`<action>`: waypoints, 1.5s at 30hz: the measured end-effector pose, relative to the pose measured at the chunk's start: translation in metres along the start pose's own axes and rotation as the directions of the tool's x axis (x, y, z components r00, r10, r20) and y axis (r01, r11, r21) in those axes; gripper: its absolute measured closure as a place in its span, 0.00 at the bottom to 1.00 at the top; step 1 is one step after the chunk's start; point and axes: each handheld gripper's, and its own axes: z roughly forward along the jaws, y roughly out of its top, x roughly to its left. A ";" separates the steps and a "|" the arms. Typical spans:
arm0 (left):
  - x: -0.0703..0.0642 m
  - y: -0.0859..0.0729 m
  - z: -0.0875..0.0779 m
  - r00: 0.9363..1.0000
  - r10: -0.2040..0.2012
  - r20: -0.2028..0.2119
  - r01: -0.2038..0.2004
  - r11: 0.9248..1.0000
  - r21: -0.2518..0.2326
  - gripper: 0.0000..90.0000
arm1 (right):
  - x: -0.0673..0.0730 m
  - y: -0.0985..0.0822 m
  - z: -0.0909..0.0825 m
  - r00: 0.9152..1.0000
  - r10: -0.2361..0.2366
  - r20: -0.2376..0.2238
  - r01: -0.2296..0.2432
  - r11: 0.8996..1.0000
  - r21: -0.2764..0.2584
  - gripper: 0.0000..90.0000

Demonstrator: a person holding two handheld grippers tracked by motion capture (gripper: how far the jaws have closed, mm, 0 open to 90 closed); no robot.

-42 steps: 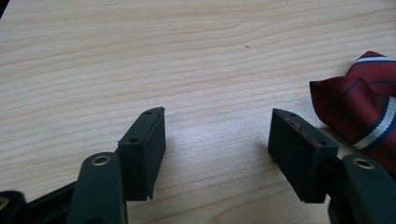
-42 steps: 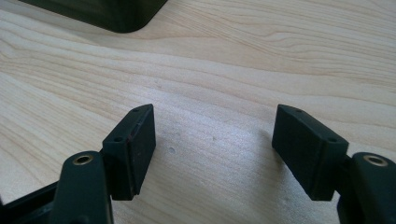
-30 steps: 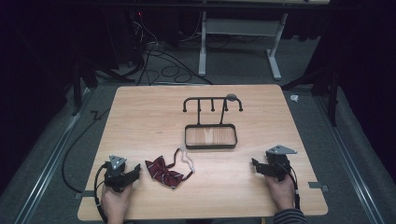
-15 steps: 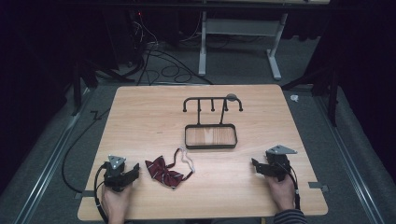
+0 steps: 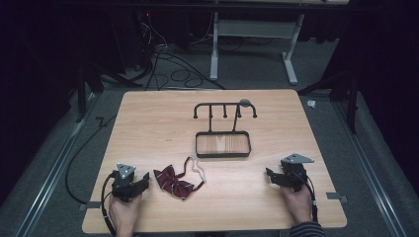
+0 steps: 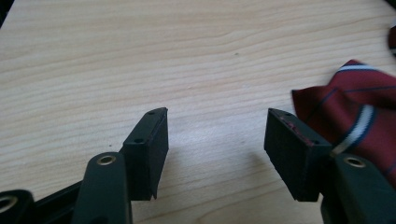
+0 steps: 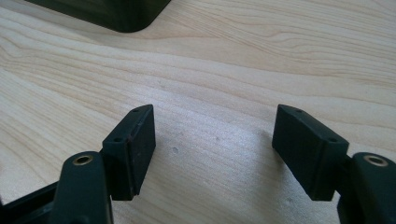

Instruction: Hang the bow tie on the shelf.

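Both grippers, left gripper (image 6: 214, 151) and right gripper (image 7: 214, 149), have jaws apart; the left's have just been closing slightly on nothing, bow tie (image 6: 355, 116) just beside one jaw.

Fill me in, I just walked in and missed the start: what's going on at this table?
A person sits at a light wooden table with a black two-jaw gripper in each hand. The left gripper rests beside a dark red striped bow tie, its jaws just closing slightly with nothing between them. The right gripper rests open on bare wood. A black metal hook stand with a wooden tray base waits mid-table. Nothing is held yet.
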 end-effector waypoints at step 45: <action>-0.083 0.051 0.012 0.937 0.192 0.293 -0.204 0.979 0.010 0.58 | 0.000 0.000 0.000 1.000 -0.001 -0.001 0.001 1.000 0.001 0.34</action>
